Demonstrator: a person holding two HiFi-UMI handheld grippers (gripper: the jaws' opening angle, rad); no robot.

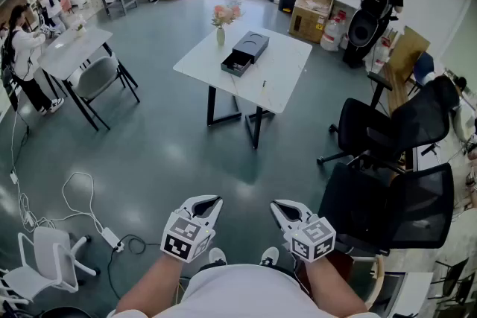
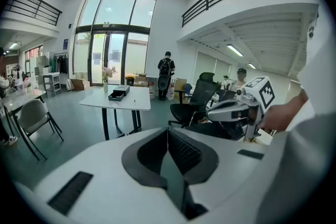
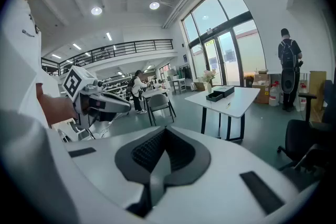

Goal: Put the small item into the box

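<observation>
A black box [image 1: 244,52] lies open on the white table [image 1: 287,74] far ahead across the room, next to a vase of pink flowers [image 1: 221,20]. A small thin item [image 1: 263,83] rests on the tabletop nearer to me than the box. Both grippers are held low in front of my body, far from the table. My left gripper [image 1: 215,199] is shut with nothing between its jaws, and so is my right gripper [image 1: 276,205]. The left gripper view shows the box [image 2: 118,93] and the small item [image 2: 135,102] past the meeting pads [image 2: 181,152]. In the right gripper view the box [image 3: 220,93] sits on the table beyond the closed pads [image 3: 149,149].
Black office chairs [image 1: 387,160] crowd the right side. A grey folding chair [image 1: 97,78] and a second table [image 1: 71,48] stand at the left. A cable with a power strip [image 1: 110,237] lies on the floor near a white chair [image 1: 45,257]. People stand at the far left and far right; cardboard boxes [image 1: 309,11] sit at the back.
</observation>
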